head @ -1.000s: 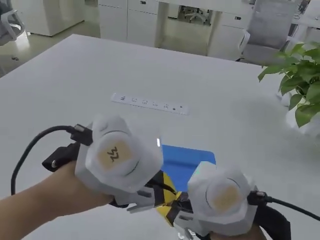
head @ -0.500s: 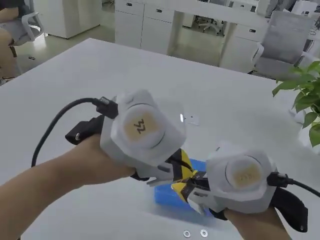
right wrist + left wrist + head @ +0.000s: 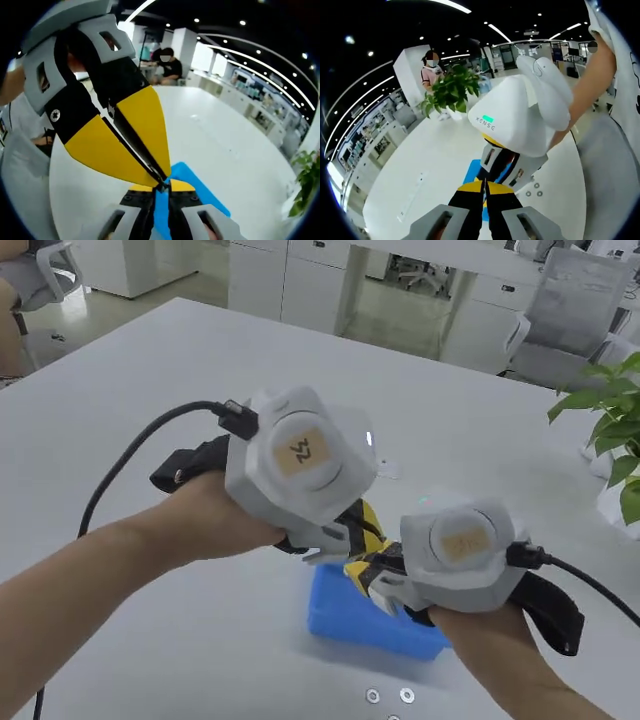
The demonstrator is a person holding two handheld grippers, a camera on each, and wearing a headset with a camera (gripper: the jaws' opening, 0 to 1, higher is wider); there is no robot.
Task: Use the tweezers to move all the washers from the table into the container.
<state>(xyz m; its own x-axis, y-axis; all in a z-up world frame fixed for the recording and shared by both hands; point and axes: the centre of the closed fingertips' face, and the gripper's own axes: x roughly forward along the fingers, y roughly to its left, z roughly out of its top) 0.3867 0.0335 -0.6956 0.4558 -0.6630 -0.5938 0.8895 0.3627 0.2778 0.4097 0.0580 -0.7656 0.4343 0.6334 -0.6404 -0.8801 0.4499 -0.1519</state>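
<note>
The left gripper [image 3: 486, 187] is seen with its yellow-tipped jaws pressed together, only a thin seam left between them. Its tips are met by those of the right gripper [image 3: 160, 194], whose jaws are held narrowly apart, with blue seen through the slit. Whether anything is gripped cannot be told. Just below both tips, the blue container [image 3: 345, 618] is set on the white table [image 3: 150, 420]. Past the container, toward the person, small washers [image 3: 372, 697] are laid close together on the table, apart from the container.
</note>
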